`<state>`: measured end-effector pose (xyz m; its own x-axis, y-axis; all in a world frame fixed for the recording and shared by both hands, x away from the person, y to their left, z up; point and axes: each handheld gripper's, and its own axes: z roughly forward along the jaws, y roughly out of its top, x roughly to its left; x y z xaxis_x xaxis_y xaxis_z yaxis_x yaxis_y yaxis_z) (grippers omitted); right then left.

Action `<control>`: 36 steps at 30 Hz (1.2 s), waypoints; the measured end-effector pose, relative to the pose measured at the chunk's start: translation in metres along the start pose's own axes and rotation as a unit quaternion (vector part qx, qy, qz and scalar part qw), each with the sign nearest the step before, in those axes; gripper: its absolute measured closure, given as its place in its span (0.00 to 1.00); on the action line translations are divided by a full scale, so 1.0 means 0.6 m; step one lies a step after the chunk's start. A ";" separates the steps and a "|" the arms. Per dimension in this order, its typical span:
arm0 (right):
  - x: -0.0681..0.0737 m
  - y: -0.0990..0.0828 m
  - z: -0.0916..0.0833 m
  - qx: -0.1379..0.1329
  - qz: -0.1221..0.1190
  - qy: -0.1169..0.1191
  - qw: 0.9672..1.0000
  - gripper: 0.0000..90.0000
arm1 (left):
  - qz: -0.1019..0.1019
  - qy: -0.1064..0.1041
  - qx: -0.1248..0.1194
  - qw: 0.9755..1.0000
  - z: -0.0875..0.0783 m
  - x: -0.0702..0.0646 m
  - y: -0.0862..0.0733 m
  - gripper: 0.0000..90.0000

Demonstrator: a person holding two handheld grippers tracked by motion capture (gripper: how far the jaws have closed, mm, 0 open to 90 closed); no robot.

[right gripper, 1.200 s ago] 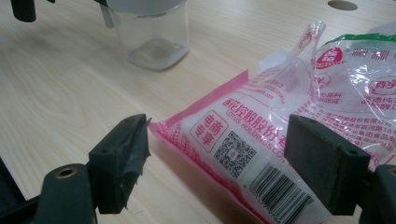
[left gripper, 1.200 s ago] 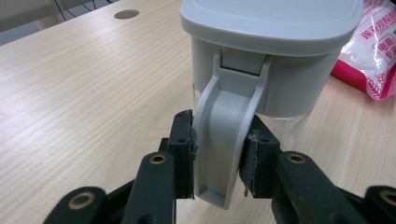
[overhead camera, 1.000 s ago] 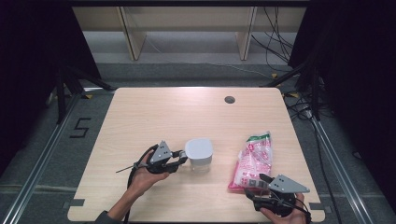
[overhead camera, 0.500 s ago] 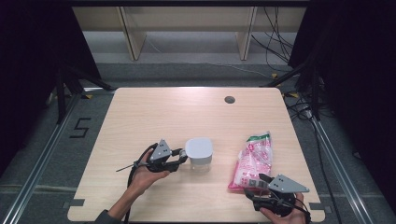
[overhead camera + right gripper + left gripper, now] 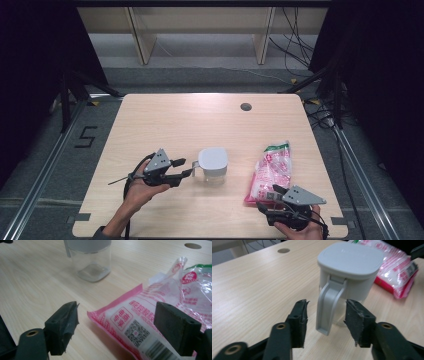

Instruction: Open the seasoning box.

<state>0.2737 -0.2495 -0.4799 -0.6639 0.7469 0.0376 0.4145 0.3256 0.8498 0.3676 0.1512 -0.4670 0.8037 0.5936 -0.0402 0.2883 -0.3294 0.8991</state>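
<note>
Pale wood grain covers the surface [image 5: 165, 120], a rounded rectangle with a small dark round hole [image 5: 245, 106] toward 1 o'clock. In the high view, a squarish jar [image 5: 213, 164] with a matte grey lid stands just below the middle. At its 9 o'clock the left tongs [image 5: 189, 167] point at it, held in a hand that comes up from 7 o'clock. A pink-and-white plastic bag [image 5: 270, 172], crinkled and glossy, lies at the jar's 3 o'clock, apart from it. The right tongs [image 5: 274, 192] sit at the bag's near end, at 5 o'clock on the surface.

From the left gripper view, the jar's grey lid [image 5: 350, 258] has rounded corners, and a flat grey latch [image 5: 329, 306] hangs down its clear wall. The left tongs' rough black pads [image 5: 353, 322] stand to either side of the latch with a gap on each side, touching nothing; they have just been opening.

From the right gripper view, the right tongs [image 5: 132, 328] stand wide, their pads clear of the bag's printed corner [image 5: 125, 322], which lies between them. The jar's clear body [image 5: 91, 260] stands at 11 o'clock, with a thick square base.
</note>
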 end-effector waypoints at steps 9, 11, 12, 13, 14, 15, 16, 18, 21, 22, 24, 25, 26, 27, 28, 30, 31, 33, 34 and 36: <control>0.019 0.027 0.035 -0.014 -0.037 0.021 0.999 0.20 | 0.015 0.029 -0.039 0.999 -0.015 -0.012 0.020 0.98; 0.022 0.032 0.043 -0.014 -0.043 0.019 0.999 0.20 | 0.023 0.027 -0.042 0.998 -0.011 -0.015 0.026 0.99; 0.022 0.032 0.043 -0.014 -0.043 0.019 0.999 0.20 | 0.023 0.027 -0.042 0.998 -0.011 -0.015 0.026 0.99; 0.022 0.036 0.050 -0.007 -0.046 0.022 0.999 0.24 | 0.022 0.025 -0.044 0.998 -0.006 -0.019 0.034 0.99; 0.022 0.036 0.050 -0.007 -0.046 0.022 0.999 0.24 | 0.022 0.025 -0.044 0.998 -0.006 -0.019 0.034 0.99; 0.022 0.039 0.052 -0.005 -0.052 0.033 0.998 0.30 | 0.023 0.019 -0.049 0.998 -0.001 -0.020 0.040 0.99; 0.023 0.040 0.053 -0.001 -0.049 0.039 0.998 0.29 | 0.023 0.012 -0.050 0.998 0.001 -0.020 0.043 0.99; 0.024 0.041 0.055 -0.002 -0.055 0.029 0.998 0.29 | 0.013 0.001 -0.056 0.998 0.007 -0.024 0.047 0.99; 0.021 0.041 0.058 -0.002 -0.053 0.027 0.998 0.29 | 0.017 0.001 -0.055 0.998 0.012 -0.027 0.054 0.99; 0.019 0.042 0.057 0.000 -0.054 0.023 0.998 0.29 | 0.023 -0.001 -0.056 0.998 0.014 -0.026 0.056 0.99; 0.018 0.042 0.059 -0.001 -0.051 0.024 0.998 0.29 | 0.020 0.000 -0.054 0.998 0.015 -0.027 0.058 0.99; 0.017 0.043 0.061 -0.006 -0.055 0.025 0.998 0.29 | 0.017 -0.005 -0.057 0.998 0.021 -0.027 0.060 0.99; 0.016 0.044 0.062 -0.006 -0.058 0.024 0.998 0.29 | 0.021 -0.005 -0.054 0.998 0.022 -0.027 0.062 0.99; 0.017 0.044 0.062 -0.001 -0.054 0.022 0.998 0.29 | 0.026 -0.005 -0.054 0.998 0.025 -0.026 0.064 0.99; 0.017 0.044 0.062 -0.001 -0.054 0.022 0.998 0.29 | 0.026 -0.005 -0.054 0.998 0.025 -0.026 0.064 0.99; 0.015 0.045 0.066 -0.004 -0.064 0.023 0.998 0.30 | 0.015 -0.007 -0.053 0.998 0.030 -0.027 0.065 0.99; 0.015 0.046 0.068 -0.002 -0.061 0.023 0.998 0.30 | 0.023 -0.005 -0.048 0.999 0.033 -0.025 0.066 0.99; 0.014 0.047 0.069 -0.002 -0.063 0.023 0.998 0.30 | 0.017 0.001 -0.044 0.999 0.037 -0.024 0.064 0.99; 0.013 0.048 0.070 -0.004 -0.063 0.021 0.998 0.30 | 0.021 0.003 -0.042 0.999 0.038 -0.022 0.063 0.99; 0.013 0.048 0.070 0.001 -0.053 0.028 0.998 0.30 | 0.016 0.002 -0.043 0.999 0.038 -0.022 0.062 0.99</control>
<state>0.3065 -0.2096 -0.4774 -0.7372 0.6752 -0.0228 0.3420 0.4020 0.8494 0.3798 0.1146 -0.4432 0.8095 0.5871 -0.0081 0.2163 -0.2853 0.9337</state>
